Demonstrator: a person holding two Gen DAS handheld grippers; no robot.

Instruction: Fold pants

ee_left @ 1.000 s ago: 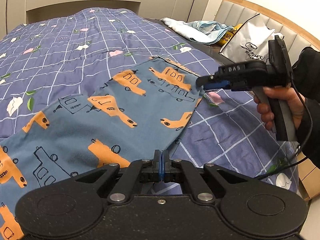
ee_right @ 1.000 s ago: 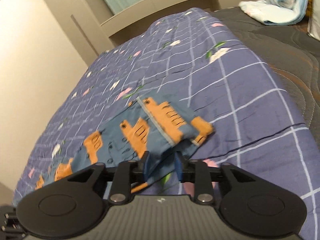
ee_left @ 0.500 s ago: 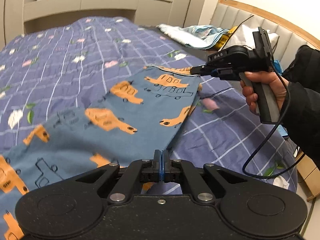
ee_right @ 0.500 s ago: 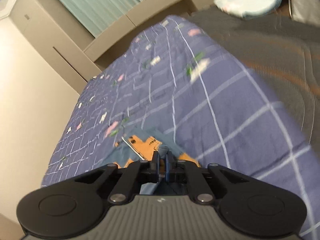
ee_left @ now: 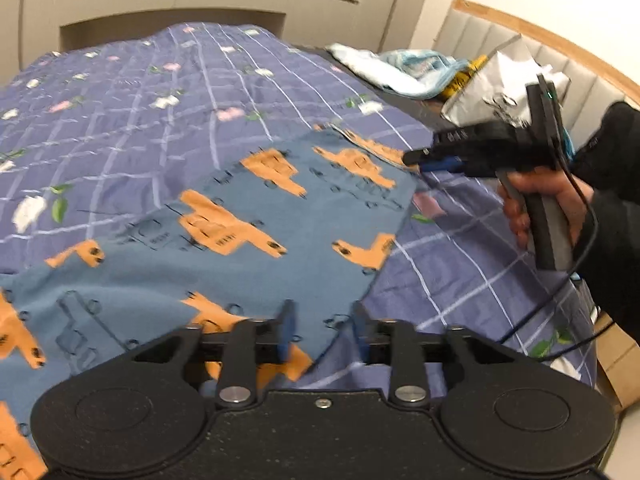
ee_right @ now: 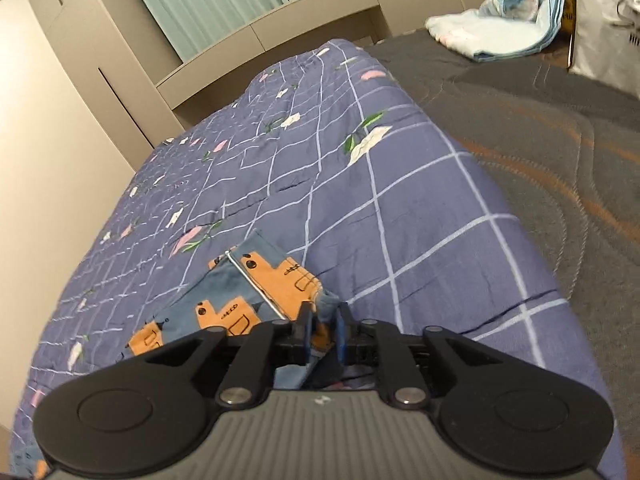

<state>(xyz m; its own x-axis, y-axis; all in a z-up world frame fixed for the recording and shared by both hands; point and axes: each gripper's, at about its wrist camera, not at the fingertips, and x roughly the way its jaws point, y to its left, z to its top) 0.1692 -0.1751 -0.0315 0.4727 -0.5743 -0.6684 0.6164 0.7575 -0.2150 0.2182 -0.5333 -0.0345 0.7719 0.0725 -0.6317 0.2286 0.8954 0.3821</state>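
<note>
Blue pants (ee_left: 248, 240) with orange car prints lie flat on the purple checked quilt (ee_left: 140, 112). My left gripper (ee_left: 322, 330) is open, its jaws apart over the pants' near edge. My right gripper (ee_right: 323, 330) is open with the hem corner of the pants (ee_right: 276, 280) loose between its jaws. In the left wrist view the right gripper (ee_left: 416, 158) sits at the far corner of the pants, held by a hand.
A light blue cloth pile (ee_left: 400, 68) and a white bag (ee_left: 500, 88) lie near the padded headboard (ee_left: 560, 52). Dark grey mattress cover (ee_right: 540, 120) shows beside the quilt. Beige cabinets (ee_right: 80, 100) stand beyond the bed.
Both grippers were shut on the pants' edges half a second ago; now both have opened and the pants lie released on the quilt.
</note>
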